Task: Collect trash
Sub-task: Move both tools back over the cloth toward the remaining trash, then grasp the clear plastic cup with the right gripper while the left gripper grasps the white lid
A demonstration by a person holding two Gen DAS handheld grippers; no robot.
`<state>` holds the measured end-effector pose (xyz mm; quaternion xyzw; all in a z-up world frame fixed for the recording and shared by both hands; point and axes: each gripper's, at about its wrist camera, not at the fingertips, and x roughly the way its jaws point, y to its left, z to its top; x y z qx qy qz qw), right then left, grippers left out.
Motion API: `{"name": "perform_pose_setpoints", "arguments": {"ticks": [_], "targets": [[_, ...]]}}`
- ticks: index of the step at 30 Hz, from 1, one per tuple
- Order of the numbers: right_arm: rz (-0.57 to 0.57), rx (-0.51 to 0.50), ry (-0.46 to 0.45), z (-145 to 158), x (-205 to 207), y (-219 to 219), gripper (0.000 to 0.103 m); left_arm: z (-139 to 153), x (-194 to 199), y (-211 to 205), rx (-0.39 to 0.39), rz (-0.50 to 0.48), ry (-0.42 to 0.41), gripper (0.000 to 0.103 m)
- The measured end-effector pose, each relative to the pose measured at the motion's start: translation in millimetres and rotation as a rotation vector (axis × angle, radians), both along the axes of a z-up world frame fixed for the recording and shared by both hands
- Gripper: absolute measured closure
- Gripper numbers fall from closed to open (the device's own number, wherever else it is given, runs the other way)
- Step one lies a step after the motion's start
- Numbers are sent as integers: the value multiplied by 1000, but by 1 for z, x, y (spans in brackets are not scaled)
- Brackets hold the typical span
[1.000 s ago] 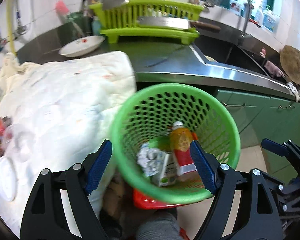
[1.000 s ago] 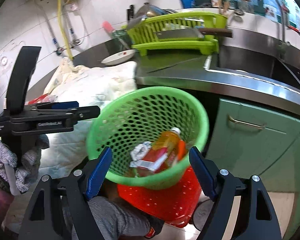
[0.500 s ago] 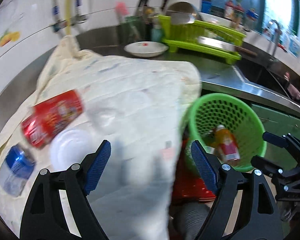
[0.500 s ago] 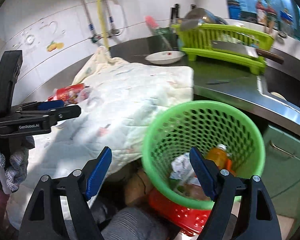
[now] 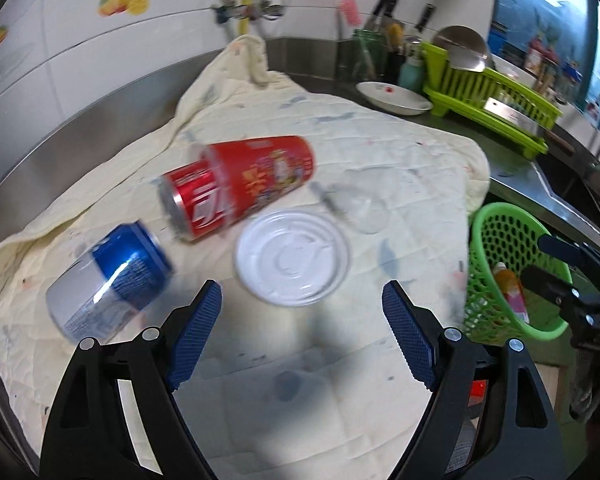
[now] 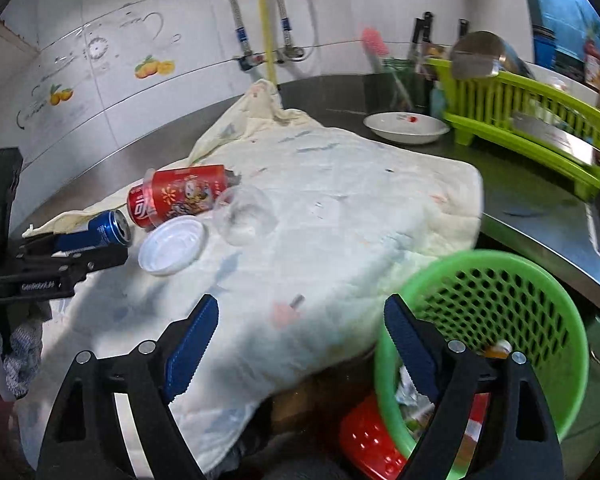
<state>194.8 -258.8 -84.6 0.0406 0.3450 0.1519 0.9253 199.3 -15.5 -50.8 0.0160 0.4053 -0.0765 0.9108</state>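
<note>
On the pale cloth [image 5: 380,152], a red can [image 5: 236,184], a blue can [image 5: 112,276], a white lid [image 5: 292,256] and a clear cup [image 6: 246,214] are seen lying close together. The left gripper [image 5: 300,332] is held with fingers wide apart and empty near the lid. The right gripper [image 6: 300,344], whose jaws have just been opening with nothing between them, is seen at the cloth's edge beside the green basket [image 6: 540,268].

Cans [image 6: 176,194], lid [image 6: 172,244], perhaps clear cup [image 6: 244,216]

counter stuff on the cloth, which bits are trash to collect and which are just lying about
Trash job: red can, blue can, white lid, clear plastic cup, green basket for it.

Lying about: quilted cloth, white dish, green dish rack.
</note>
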Motion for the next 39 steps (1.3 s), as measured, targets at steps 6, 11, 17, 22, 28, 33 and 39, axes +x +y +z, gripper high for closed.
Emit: {"name": "perform_pose_setpoints", "arguments": {"ticks": [6, 11, 17, 22, 28, 33, 39], "targets": [[85, 1, -9, 1, 36, 35, 17, -3, 0, 22, -5, 45, 8, 22], [141, -21, -37, 2, 63, 62, 15, -7, -1, 32, -9, 60, 21, 22], [176, -17, -9, -10, 103, 76, 14, -17, 2, 36, -6, 69, 53, 22], [191, -5, 22, -20, 126, 80, 14, -23, 9, 38, -16, 75, 71, 22], [202, 3, 53, -30, 147, 85, 14, -26, 17, 35, -16, 76, 78, 23], [193, 17, 76, -36, 155, 85, 24, -28, 26, 33, -21, 84, 86, 28], [200, 51, 82, -38, 155, 80, 42, -32, 42, 31, -43, 93, 105, 41]]}}
